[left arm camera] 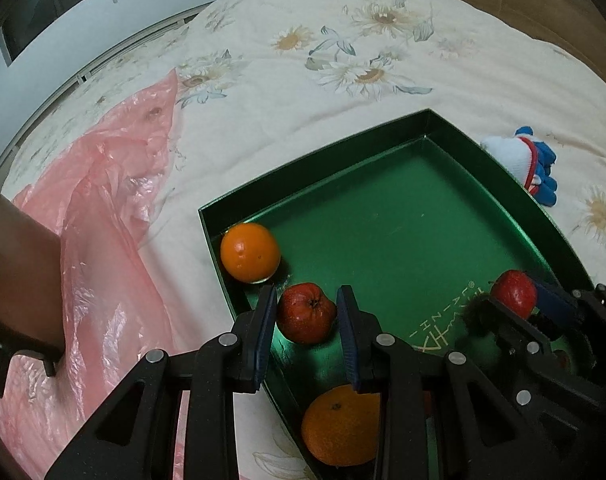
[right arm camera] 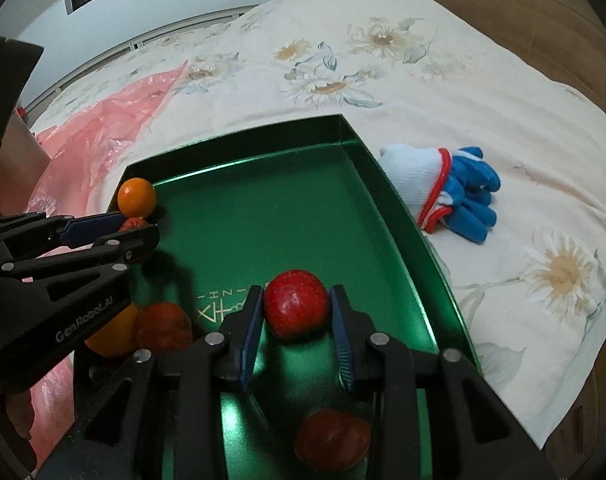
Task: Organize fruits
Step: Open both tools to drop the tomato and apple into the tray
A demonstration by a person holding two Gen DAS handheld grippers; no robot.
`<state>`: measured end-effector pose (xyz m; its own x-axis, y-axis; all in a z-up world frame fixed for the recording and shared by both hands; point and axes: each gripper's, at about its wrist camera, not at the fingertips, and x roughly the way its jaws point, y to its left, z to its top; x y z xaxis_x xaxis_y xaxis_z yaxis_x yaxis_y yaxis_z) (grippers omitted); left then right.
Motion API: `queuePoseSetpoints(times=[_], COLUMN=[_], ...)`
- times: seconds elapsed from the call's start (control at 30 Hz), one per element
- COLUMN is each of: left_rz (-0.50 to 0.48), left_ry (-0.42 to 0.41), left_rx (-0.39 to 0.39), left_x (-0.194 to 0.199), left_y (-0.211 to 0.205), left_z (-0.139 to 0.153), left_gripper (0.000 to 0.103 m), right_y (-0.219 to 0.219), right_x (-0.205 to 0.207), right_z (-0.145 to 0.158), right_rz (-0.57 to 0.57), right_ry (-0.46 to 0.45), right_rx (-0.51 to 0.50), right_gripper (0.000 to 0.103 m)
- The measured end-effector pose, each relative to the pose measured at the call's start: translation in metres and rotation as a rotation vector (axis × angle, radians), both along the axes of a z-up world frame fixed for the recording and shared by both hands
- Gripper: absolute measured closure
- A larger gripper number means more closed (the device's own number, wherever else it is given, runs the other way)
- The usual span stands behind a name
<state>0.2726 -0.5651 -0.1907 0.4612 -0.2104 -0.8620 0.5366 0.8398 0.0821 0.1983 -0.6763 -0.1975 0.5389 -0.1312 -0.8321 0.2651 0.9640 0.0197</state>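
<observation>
Fruits: all in view sit in or just over the shallow glossy green tray (right arm camera: 403, 208) on the floral bedspread (left arm camera: 343, 40). Left gripper (left arm camera: 306, 314) has a dull red, dimpled round fruit (left arm camera: 306, 312) pinched between its blue pads, near the tray's left wall, right beside a smooth orange (left arm camera: 250, 252) in the far-left corner. Right gripper (right arm camera: 296, 310) is clamped on a brighter red round fruit (right arm camera: 296, 309) over the tray's middle-right. Both sets of jaws are narrow, pads pressed on fruit, nothing loose.

A second orange (left arm camera: 339, 426) sits at the near-left edge, and a blurred red fruit (right arm camera: 331, 446) lies below the right gripper. Can't tell if the held fruits touch the floor yet.

My read: placing step, sorting by kind. Lower until each fruit rests on the tray, then open slowly; round fruit on a slick floor will roll. Set the left one against the orange or wall as a stop. Keep the grippers apart.

Off to the sides: crumpled pink plastic bag (left arm camera: 103, 208) left, blue-and-white work glove (right arm camera: 451, 192) right.
</observation>
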Motion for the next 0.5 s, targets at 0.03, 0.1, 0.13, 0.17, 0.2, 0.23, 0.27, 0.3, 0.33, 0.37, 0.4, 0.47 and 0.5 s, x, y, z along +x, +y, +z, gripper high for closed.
queuePoseSetpoints(times=[0.03,0.1,0.13,0.17,0.2,0.23,0.27,0.3,0.33,0.37,0.4,0.47,0.5], left_rz=[-0.001,-0.004,-0.003,-0.005,-0.002,0.0,-0.001,0.0,0.0,0.0,0.006,0.021,0.025], left_ry=[0.001,-0.004,-0.002,-0.001,0.002,0.006,0.008,0.011,0.015,0.019,0.025,0.035,0.037], left_rx=[0.003,0.006,0.008,0.008,0.004,0.001,0.0,-0.003,-0.006,-0.007,-0.013,-0.028,-0.033], left_x=[-0.0003,-0.0013,-0.0016,-0.0015,-0.0015,-0.0008,-0.0005,-0.0002,0.0001,0.0005,0.0016,0.0025,0.0028], left_y=[0.0,0.0,-0.0004,-0.0004,0.0001,0.0005,0.0012,0.0018,0.0024,0.0027,0.0035,0.0059,0.0064], left_z=[-0.0009,-0.0014,-0.0015,-0.0015,-0.0012,-0.0014,-0.0015,-0.0014,-0.0013,-0.0012,-0.001,-0.0005,-0.0004], left_gripper=[0.077,0.077,0.077,0.077,0.077,0.077,0.077,0.077,0.076,0.076,0.076,0.076,0.076], right_y=[-0.0002,0.0005,0.0,0.0001,0.0001,0.0003,0.0009,0.0016,0.0019,0.0023,0.0029,0.0036,0.004], right_x=[-0.0004,-0.0006,-0.0006,-0.0006,-0.0007,-0.0011,-0.0007,-0.0007,-0.0006,-0.0006,-0.0006,-0.0004,-0.0004], right_z=[-0.0003,-0.0003,-0.0007,-0.0014,-0.0017,-0.002,-0.0022,-0.0022,-0.0021,-0.0021,-0.002,-0.0021,-0.0019], right_rz=[-0.001,-0.001,-0.002,-0.002,-0.002,-0.002,-0.001,-0.001,0.0,0.0,-0.001,-0.002,-0.006], right_ry=[0.001,0.005,0.008,0.015,0.017,0.021,0.024,0.027,0.029,0.032,0.033,0.04,0.042], right_rx=[0.0,0.0,0.001,0.003,0.005,0.005,0.003,-0.001,-0.003,-0.006,-0.008,-0.011,-0.015], right_gripper=[0.103,0.103,0.103,0.103,0.103,0.103,0.103,0.103,0.103,0.103,0.103,0.103,0.103])
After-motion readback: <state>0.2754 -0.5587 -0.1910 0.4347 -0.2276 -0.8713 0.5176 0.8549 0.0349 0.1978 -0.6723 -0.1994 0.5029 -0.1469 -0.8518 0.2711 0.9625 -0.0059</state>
